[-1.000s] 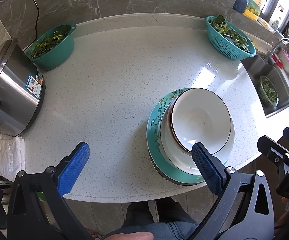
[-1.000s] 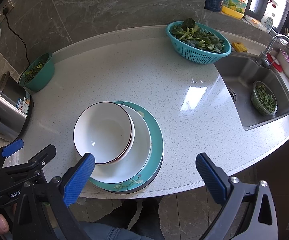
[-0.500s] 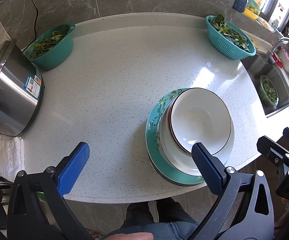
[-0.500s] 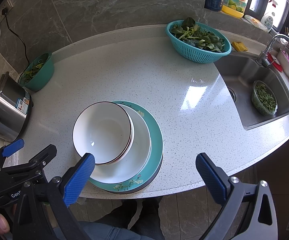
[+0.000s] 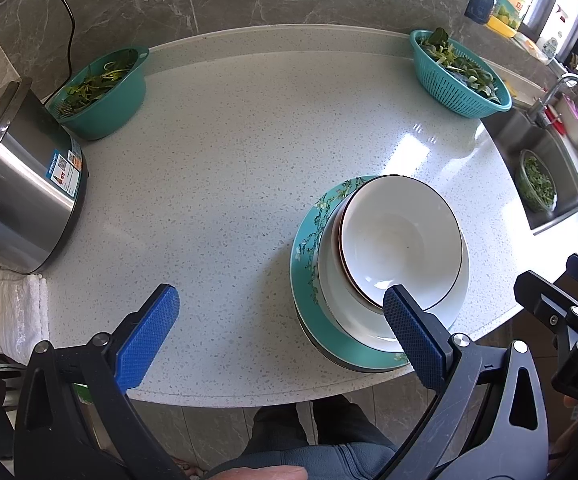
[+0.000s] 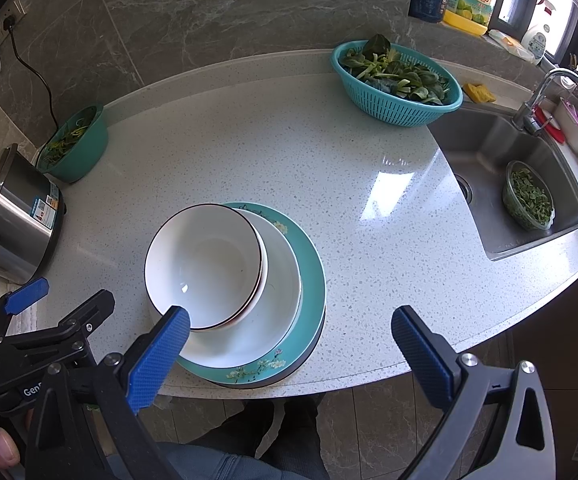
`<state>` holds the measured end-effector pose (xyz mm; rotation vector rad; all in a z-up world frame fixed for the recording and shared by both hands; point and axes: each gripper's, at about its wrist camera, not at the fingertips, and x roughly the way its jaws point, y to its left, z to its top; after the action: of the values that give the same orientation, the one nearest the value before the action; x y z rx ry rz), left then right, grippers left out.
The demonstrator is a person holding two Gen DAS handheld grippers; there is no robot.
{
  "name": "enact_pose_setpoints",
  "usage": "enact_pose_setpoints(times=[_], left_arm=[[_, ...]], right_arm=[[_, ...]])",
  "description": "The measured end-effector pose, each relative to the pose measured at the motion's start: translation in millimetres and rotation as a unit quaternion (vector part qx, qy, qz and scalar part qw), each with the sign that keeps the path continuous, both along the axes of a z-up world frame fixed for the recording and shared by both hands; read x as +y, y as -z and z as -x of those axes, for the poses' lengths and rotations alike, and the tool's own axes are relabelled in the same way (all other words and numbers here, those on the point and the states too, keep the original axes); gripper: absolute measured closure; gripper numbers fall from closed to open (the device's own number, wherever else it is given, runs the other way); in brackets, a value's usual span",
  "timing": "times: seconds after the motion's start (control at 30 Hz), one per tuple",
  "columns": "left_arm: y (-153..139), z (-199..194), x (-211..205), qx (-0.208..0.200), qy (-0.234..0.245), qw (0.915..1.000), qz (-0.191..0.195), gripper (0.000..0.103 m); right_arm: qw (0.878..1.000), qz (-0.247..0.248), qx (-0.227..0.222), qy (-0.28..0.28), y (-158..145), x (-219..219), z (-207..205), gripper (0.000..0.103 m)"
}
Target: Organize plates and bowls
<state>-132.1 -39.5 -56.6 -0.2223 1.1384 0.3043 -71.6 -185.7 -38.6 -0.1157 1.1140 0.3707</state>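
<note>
A stack of dishes stands near the counter's front edge. A white bowl with a dark rim (image 5: 401, 242) (image 6: 205, 264) sits on top, off-centre in a larger white bowl (image 5: 455, 302) (image 6: 277, 292). Both rest on a teal floral plate (image 5: 307, 240) (image 6: 313, 276). My left gripper (image 5: 281, 326) hovers open above the front edge, its right finger over the stack's near rim. My right gripper (image 6: 289, 344) is open too, with its left finger over the top bowl's near rim. Neither holds anything. Each gripper shows at the edge of the other's view.
A steel rice cooker (image 5: 17, 184) (image 6: 13, 212) stands at the left beside a teal bowl of greens (image 5: 101, 88) (image 6: 75, 142). A teal colander of leaves (image 5: 459, 72) (image 6: 397, 80) sits at the back right. The sink (image 6: 529, 188) holds a bowl of greens (image 6: 529, 198).
Both grippers have held nearly still; the left wrist view has drifted very slightly. The dishes have not moved.
</note>
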Motion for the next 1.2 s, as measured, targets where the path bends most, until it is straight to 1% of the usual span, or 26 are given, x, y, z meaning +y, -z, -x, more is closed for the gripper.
enact_pose_setpoints(times=[1.2], left_arm=[[1.0,-0.9,-2.5,0.002,0.001,1.0000,0.002,0.000]], right_arm=[[1.000,0.003,0.003,-0.010,2.4,0.5,-2.5,0.000]])
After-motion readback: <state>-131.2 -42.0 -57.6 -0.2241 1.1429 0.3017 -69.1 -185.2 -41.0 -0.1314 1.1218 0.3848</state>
